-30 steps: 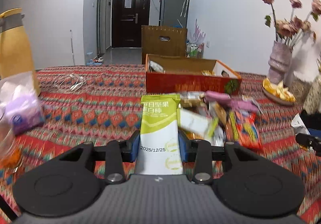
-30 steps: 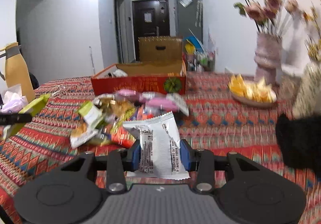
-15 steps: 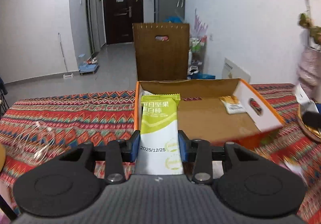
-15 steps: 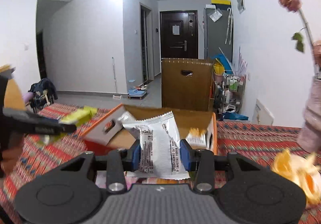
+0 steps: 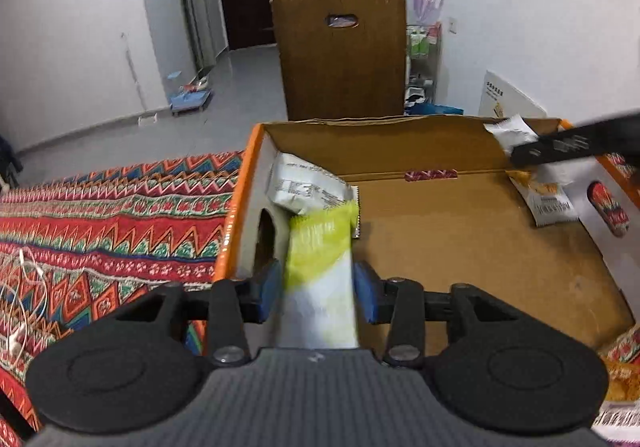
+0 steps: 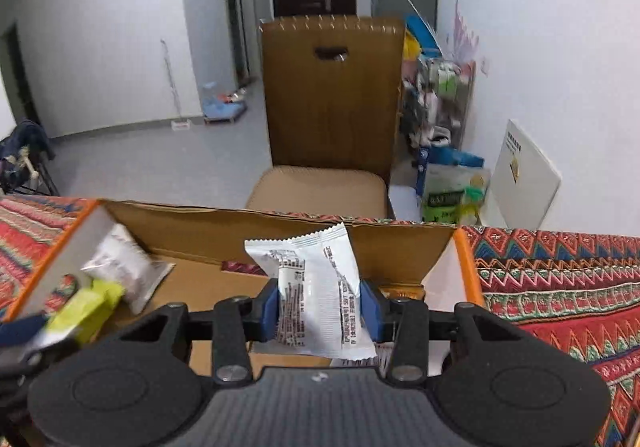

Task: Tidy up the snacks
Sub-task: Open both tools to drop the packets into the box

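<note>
Box (image 5: 460, 247) below — green bar (image 5: 320, 247) between left claw (image 5: 318, 289) pads.

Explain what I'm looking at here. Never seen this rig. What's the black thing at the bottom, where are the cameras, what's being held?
No robot arm here: a person holds a two-finger gripper in each hand, and a fisheye camera on each looks forward along its fingers. The black shape at the bottom of each picture is the gripper's own body.

Left wrist view: the left gripper has the green-and-white snack bar between its blue pads, though the jaws look to be parting, over the left end of the open cardboard box. A white packet already lies in there.

Right wrist view: the right gripper is shut on a white snack packet above the same box's right end.

The box sits on a patterned tablecloth.
</note>
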Motion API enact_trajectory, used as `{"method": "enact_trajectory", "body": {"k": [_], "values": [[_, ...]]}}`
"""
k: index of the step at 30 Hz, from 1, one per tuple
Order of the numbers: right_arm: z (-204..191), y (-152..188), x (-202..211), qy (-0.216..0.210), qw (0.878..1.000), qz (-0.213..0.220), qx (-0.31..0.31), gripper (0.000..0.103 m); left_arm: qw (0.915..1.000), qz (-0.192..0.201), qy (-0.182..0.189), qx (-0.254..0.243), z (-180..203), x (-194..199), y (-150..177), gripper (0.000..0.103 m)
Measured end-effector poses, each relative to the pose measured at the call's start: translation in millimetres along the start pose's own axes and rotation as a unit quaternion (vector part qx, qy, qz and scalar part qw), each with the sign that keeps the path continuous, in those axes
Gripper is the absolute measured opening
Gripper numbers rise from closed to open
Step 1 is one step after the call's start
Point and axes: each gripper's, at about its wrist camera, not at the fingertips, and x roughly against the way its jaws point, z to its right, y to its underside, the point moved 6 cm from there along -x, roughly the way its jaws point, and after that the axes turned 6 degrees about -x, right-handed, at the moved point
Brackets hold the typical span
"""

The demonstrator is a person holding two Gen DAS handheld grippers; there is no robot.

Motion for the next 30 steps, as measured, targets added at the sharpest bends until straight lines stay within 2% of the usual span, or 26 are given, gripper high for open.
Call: {"method": "enact_trajectory", "body": {"k": [1, 2, 3, 4, 7, 12, 15, 21, 24, 27, 30], "values": [[0.3, 0.0, -7.1, 0.015, 1.0, 0.0, 0.002, 0.05, 1.0, 0.005, 0.004, 0.0, 1.2, 0.1, 0.4, 0.053], [1.6, 0.9, -12.6, 0.026, 1.0, -0.001, 0.0, 0.06, 0.9999, 0.009, 0.01, 0.003, 1.1, 0.0, 0.4, 0.055], [3.3, 2.9, -16.1, 0.03, 1.0, -0.002, -0.005, 0.064, 0.9998, 0.011, 0.017, 0.006, 0.7, -0.3, 0.0, 0.058], [4.4, 4.3, -18.6, 0.028, 0.999, -0.011, -0.012, 0.063, 0.9996, 0.014, 0.021, 0.011, 1.1, -0.6, -1.7, 0.059], [13.9, 1.1, -16.1, 0.013, 0.999, 0.006, -0.033, 0.065, 0.9993, 0.015, 0.027, 0.023, -0.7, -0.7, -4.4, 0.06], [12.7, 0.6, -2.0, 0.027, 0.999, 0.021, -0.013, 0.065, 0.9992, 0.02, 0.023, 0.027, -7.8, 13.4, -9.8, 0.065], [9.3, -5.4, 13.3, 0.019, 0.999, 0.026, -0.006, 0.065, 0.9989, 0.029, 0.02, 0.031, -15.5, 29.9, -15.2, 0.067], [0.0, -3.8, 80.2, 0.005, 0.998, 0.047, 0.028, 0.068, 0.9971, 0.066, 0.024, 0.031, -26.7, 93.4, -19.1, 0.081], [-2.0, 3.0, 127.8, -0.003, 0.997, 0.065, 0.04, 0.072, 0.9956, 0.086, 0.025, 0.026, -29.6, 136.0, -12.2, 0.083], [-4.5, 18.9, 180.8, -0.021, 0.995, 0.085, 0.053, 0.081, 0.9925, 0.113, 0.02, 0.043, -35.5, 185.0, 1.5, 0.089], [-6.5, 46.1, 238.5, -0.043, 0.991, 0.109, 0.066, 0.085, 0.989, 0.137, 0.025, 0.051, -38.3, 235.5, 24.5, 0.091]]}}
